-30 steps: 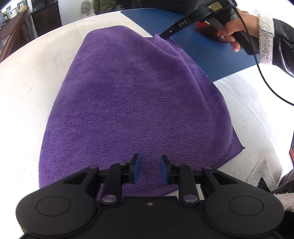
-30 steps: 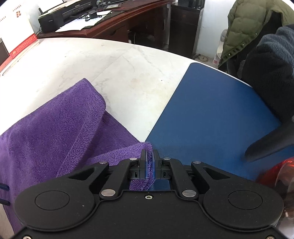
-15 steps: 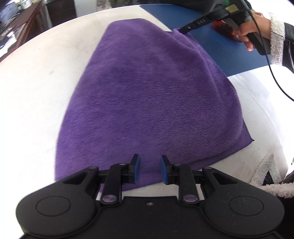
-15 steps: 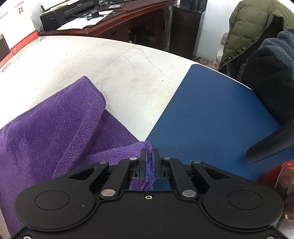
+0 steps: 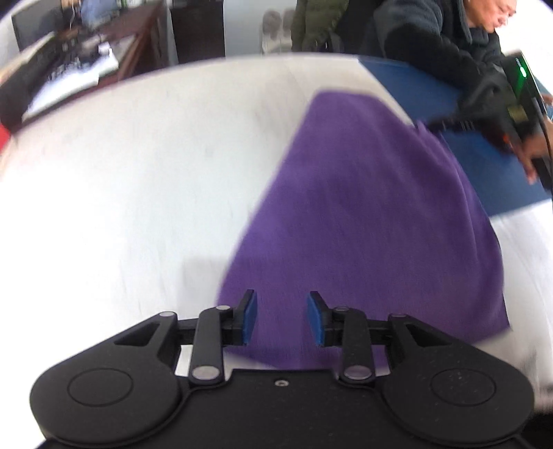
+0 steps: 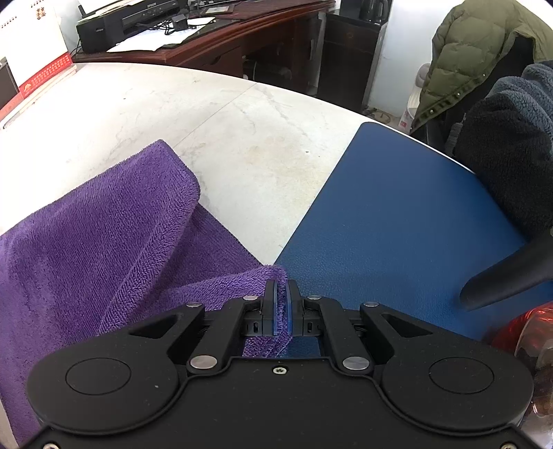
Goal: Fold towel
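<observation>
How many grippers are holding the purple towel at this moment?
1. The right gripper pinches a towel corner beside the blue mat; the left gripper, opening, holds nothing.

white marbled table [image 6: 214, 138] underneath; blue mat [image 6: 397, 224] lying flat on its right part. dark wooden desk [image 6: 242, 38] beyond, bearing a black printer [image 6: 124, 20] and papers [image 6: 145, 41]. olive puffer jacket [image 6: 477, 51] hanging at upper right, red-and-white calendar [image 6: 38, 45] at far left.

Our left tongs [image 5: 281, 317] and right tongs [image 6: 281, 307] are matte black, with blue pads [image 5: 249, 317], silver rivets and 1 centre screw each.
</observation>
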A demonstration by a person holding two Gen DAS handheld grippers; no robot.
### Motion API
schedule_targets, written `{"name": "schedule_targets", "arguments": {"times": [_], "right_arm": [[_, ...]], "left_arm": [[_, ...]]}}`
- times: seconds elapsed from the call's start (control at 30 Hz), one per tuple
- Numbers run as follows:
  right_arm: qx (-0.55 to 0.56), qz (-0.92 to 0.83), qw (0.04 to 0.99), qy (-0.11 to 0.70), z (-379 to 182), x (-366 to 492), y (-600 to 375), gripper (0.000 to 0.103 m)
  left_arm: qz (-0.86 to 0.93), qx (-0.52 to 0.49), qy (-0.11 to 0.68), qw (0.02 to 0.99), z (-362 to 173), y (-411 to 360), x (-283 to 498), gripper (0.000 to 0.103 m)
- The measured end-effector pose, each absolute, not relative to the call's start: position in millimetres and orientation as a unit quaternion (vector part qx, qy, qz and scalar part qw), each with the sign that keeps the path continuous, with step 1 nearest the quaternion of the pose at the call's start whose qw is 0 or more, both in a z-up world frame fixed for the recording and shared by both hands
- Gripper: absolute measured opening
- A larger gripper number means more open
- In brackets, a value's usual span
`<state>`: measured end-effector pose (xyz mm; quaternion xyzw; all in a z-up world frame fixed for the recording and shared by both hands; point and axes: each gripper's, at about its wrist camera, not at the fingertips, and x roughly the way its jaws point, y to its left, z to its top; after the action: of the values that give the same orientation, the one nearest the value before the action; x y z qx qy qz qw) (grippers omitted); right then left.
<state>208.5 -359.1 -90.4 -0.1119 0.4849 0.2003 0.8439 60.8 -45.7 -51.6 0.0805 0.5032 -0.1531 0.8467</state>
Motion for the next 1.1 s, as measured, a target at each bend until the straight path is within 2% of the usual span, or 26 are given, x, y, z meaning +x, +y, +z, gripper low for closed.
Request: {"name": "schedule_targets", "arguments": {"times": [0.3, 0.43, 0.6, 0.83, 1.1], "right_arm": [[-0.11, 0.195, 0.847, 0.482, -91, 207, -357, 0.005], [-0.106, 0.192, 0.848, 0.482, -91, 207, -357, 0.005], [-0.101, 0.19, 0.848, 0.484, -91, 208, -357, 0.005], [-0.103, 0.19, 0.849, 0.482, -91, 208, -356, 0.005], [-0.104, 0.191, 0.85, 0.479, -93, 209, -357, 0.005]], "left_arm": [[-0.207, 0.153, 0.423, 0.869, -58, -130, 180, 0.03], [-0.223, 0.194, 0.42, 0.858, -76, -162, 209, 0.03], [-0.228, 0.244, 0.413, 0.847, -99, -175, 214, 0.03], [-0.199, 0.306, 0.38, 0.85, -119, -172, 206, 0.044], [-0.153, 0.318, 0.374, 0.858, -125, -150, 207, 0.045]]}}
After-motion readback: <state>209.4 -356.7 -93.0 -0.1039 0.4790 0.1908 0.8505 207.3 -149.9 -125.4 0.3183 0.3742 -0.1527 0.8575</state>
